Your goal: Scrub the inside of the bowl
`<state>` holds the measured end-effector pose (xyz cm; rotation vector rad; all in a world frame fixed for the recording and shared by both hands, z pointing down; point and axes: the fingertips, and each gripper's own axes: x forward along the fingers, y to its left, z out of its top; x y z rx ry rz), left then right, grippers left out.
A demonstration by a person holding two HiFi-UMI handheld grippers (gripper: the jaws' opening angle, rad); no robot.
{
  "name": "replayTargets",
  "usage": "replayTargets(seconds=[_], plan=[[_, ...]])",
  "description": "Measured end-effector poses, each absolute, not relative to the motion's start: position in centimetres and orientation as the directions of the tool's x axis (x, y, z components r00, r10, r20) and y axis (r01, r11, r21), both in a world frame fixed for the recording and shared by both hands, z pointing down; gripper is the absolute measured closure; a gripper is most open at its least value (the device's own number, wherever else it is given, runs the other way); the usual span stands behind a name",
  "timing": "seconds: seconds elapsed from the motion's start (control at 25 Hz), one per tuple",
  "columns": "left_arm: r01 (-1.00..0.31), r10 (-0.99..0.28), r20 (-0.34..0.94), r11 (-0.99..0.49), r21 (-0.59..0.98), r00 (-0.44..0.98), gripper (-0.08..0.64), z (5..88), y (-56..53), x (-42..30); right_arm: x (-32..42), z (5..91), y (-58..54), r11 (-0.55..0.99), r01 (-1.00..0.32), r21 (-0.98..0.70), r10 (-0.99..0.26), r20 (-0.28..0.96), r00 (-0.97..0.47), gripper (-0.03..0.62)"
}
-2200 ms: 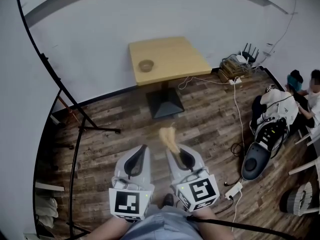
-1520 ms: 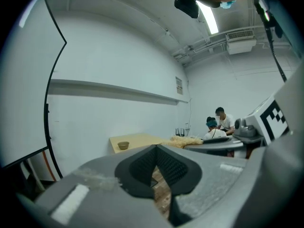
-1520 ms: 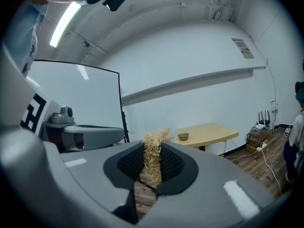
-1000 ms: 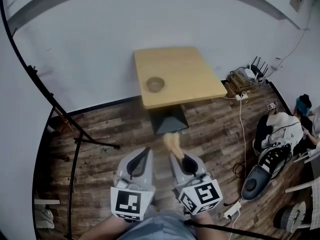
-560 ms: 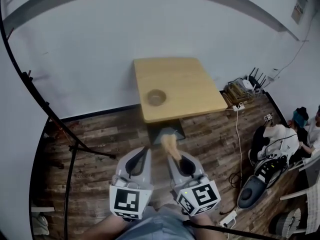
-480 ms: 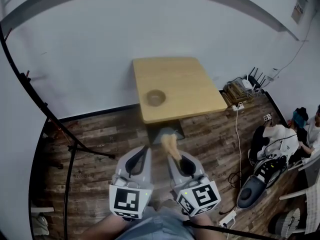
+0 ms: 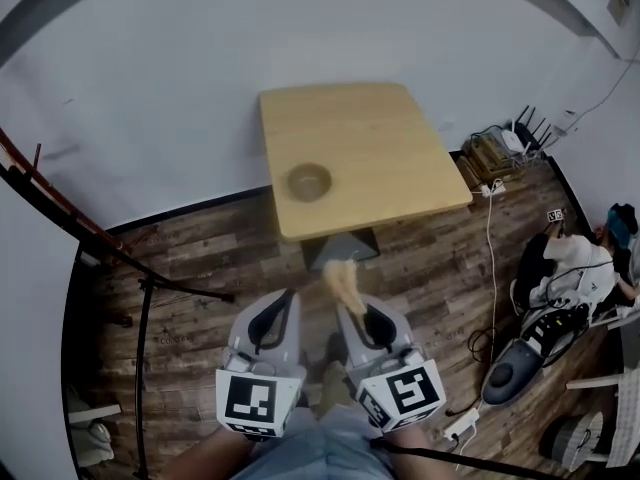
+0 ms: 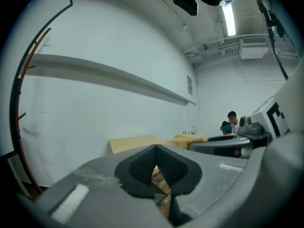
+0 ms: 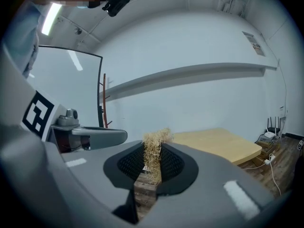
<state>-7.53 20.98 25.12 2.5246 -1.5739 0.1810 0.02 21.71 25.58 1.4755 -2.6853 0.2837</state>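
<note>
A small tan bowl (image 7: 309, 181) stands near the left front corner of a square wooden table (image 7: 390, 138), far ahead of both grippers. My right gripper (image 7: 350, 303) is held low over the floor, shut on a tuft of straw-coloured scrubber (image 7: 343, 281) that sticks out past its jaws. The same scrubber (image 9: 153, 152) shows pinched between the pads in the right gripper view. My left gripper (image 7: 283, 300) is beside it, shut with nothing in it; its pads (image 8: 142, 164) meet at the tip. The bowl is hidden in both gripper views.
The table's black base (image 7: 340, 250) rests on the wood-plank floor. A black stand (image 7: 150, 286) spreads its legs at the left. At the right are cables, a box with a router (image 7: 497, 153), a seated person (image 7: 578, 260) and a dark machine (image 7: 513, 370).
The view has moved forward: the table and bowl now sit nearer and larger. Both grippers keep their pose, and the right one still holds the scrubber.
</note>
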Motion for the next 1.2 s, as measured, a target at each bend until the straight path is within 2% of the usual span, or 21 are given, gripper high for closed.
replayTargets(seconds=[0.32,0.6,0.88,1.2], plan=[[-0.928,-0.892,0.263,-0.371,0.035,0.367,0.54,25.8,14.3,-4.7,3.3,25.9,14.0,0.569,-0.798,-0.2,-0.789,0.142,-0.598,0.528],[-0.943,-0.917,0.252,-0.33,-0.044,0.309,0.54,25.0,9.9,-3.4,4.7,24.5,8.7,0.63,-0.745,-0.219,-0.747,0.093,-0.659,0.528],[-0.965,-0.948,0.202,-0.259,-0.042,0.246,0.54,23.4,7.6,-3.7,5.3,22.2,4.9,0.678,-0.712,-0.183,-0.719,0.035,-0.694,0.528],[-0.978,-0.963,0.183,-0.207,-0.025,0.199,0.54,23.3,5.1,-7.1,3.1,22.9,0.3,0.677,-0.714,-0.179,-0.718,0.054,-0.694,0.528]])
